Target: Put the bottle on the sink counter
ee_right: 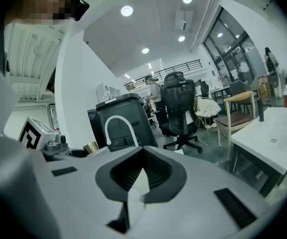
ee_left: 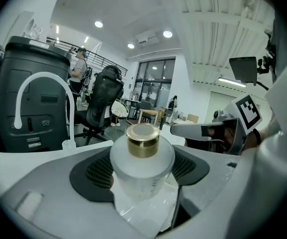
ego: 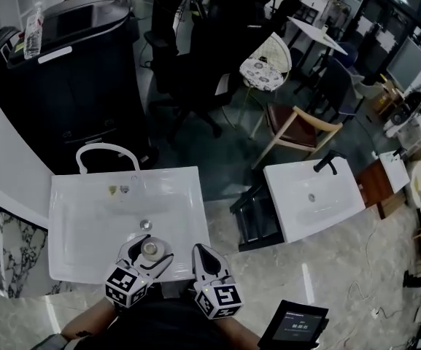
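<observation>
A small frosted-glass bottle with a gold cap (ee_left: 142, 156) sits upright between the jaws of my left gripper (ee_left: 142, 176), which are shut on it. In the head view the bottle (ego: 150, 249) hangs over the near edge of the white sink (ego: 86, 210), held by the left gripper (ego: 149, 254). My right gripper (ego: 201, 257) is beside it to the right, just off the sink's near right corner. In the right gripper view the right gripper (ee_right: 142, 176) has its jaws closed together with nothing between them; the bottle's gold cap (ee_right: 90, 147) shows at left.
The sink has a white arched faucet (ego: 106, 152) at its far edge and a drain (ego: 145, 224) in the basin. A second white sink (ego: 312, 195) stands to the right. A black bin (ego: 71, 71), an office chair (ego: 188, 64) and a wooden chair (ego: 298, 126) lie beyond.
</observation>
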{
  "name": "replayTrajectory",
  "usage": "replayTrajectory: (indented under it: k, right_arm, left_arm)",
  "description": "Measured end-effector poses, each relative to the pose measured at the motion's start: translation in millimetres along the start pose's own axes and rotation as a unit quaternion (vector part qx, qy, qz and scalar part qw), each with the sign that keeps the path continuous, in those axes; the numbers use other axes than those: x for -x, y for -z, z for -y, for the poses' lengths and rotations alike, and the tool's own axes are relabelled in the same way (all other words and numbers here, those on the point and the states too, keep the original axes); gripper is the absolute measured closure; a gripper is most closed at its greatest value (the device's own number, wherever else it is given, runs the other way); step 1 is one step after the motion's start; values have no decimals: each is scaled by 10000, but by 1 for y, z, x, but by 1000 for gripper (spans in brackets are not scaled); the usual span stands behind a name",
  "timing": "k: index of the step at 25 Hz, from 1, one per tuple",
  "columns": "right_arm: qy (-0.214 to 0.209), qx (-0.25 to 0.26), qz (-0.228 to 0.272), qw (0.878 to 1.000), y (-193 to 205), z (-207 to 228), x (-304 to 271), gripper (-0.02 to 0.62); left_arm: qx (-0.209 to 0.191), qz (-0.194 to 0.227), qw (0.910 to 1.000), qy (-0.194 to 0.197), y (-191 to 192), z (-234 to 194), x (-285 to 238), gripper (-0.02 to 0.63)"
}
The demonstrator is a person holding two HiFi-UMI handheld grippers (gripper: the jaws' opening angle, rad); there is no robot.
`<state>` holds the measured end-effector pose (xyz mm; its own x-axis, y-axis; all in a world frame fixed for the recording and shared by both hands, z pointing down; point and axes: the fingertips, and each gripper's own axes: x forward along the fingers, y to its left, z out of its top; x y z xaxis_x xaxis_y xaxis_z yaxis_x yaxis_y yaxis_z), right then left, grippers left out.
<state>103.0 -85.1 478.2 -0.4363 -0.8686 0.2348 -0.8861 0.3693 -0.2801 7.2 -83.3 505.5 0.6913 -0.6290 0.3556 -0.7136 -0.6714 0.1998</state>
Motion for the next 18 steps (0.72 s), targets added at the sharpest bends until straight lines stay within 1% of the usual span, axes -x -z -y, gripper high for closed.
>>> replayTrajectory:
  k: [7,14,18]
  right_arm:
    - [-148,-108,-50,9998,0,24,-12,600]
    - [-217,-219,-178,9994,5,40,-28,600]
    - [-198,-308,-219,9991,8,48,-39,600]
  left_arm:
    - [-42,18,9993,-367,-6,-13,-26,268]
    - [-56,24,9974,-723,-7,-44,-57,268]
    - [-107,-82,9966,-816,-5,-64,-76,268]
